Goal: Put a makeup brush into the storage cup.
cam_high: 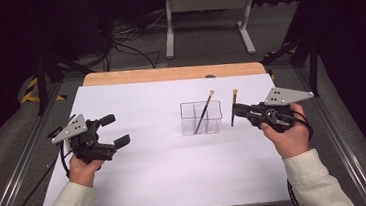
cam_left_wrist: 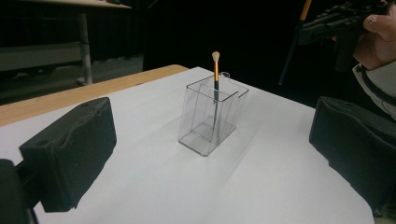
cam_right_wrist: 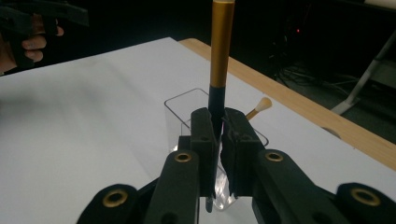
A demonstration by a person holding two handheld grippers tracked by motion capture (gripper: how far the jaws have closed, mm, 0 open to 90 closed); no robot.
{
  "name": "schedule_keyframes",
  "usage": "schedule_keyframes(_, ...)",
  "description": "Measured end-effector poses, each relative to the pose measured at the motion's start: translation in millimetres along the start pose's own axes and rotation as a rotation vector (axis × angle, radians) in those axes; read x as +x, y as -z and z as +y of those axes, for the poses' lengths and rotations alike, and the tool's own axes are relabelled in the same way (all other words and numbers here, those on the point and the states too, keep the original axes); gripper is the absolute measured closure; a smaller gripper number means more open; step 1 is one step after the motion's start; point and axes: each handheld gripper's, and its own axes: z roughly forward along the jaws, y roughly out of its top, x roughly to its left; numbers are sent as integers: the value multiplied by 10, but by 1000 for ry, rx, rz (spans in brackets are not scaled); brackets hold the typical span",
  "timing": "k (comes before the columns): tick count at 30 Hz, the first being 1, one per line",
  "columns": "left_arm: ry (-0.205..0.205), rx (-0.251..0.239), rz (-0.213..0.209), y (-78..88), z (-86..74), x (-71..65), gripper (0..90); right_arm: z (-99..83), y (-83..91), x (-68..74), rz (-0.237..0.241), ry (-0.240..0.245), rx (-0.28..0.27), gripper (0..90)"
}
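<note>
Right gripper (cam_high: 235,111): fingers closed tight on a makeup brush (cam_high: 233,107), clamped on the dark handle with the gold ferrule rising above the fingers (cam_right_wrist: 204,140) in the right gripper view. The brush stands near upright, handle end pointing down past the fingers. That hold looks chosen so the brush can go down tail-first into something narrow.

Clear acrylic holder (cam_high: 201,117): sits on the white counter (cam_high: 167,174) between the two grippers, nearer the right one, just ahead of and below the right fingers in the right gripper view. It appears split into compartments. A second brush (cam_high: 204,111) already leans inside it, bristle tip up and out over the rim, handle foot down against the base; the slant is simply a long thin thing resting on a wall.

Held brush is beside the holder's right wall, apart from it, not yet over the opening. Judgement: the step in hand is carrying this brush across to drop it in alongside the first; which compartment cannot be told.

Left gripper (cam_high: 114,131): fingers spread wide, nothing between them. In the left gripper view the holder sits well ahead of them, centred in the gap. It hangs low over the counter's left part, likely parked clear, or ready to steady the light holder if the brush knocks it
</note>
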Motion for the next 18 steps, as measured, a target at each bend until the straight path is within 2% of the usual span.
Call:
schedule_keyframes(1, 0, -2, 0, -1, -2, 1, 15, 4, -4, -5, 0, 4, -24, 834)
schedule_keyframes(10, 1, -3, -2, -7, -9, 5, 15, 59, -56, -44, 0, 7, -76, 834)
schedule_keyframes(18, 5, 1, -1, -5, -19, 22, 15, 83, -160, -73, 10, -6, -82, 834)
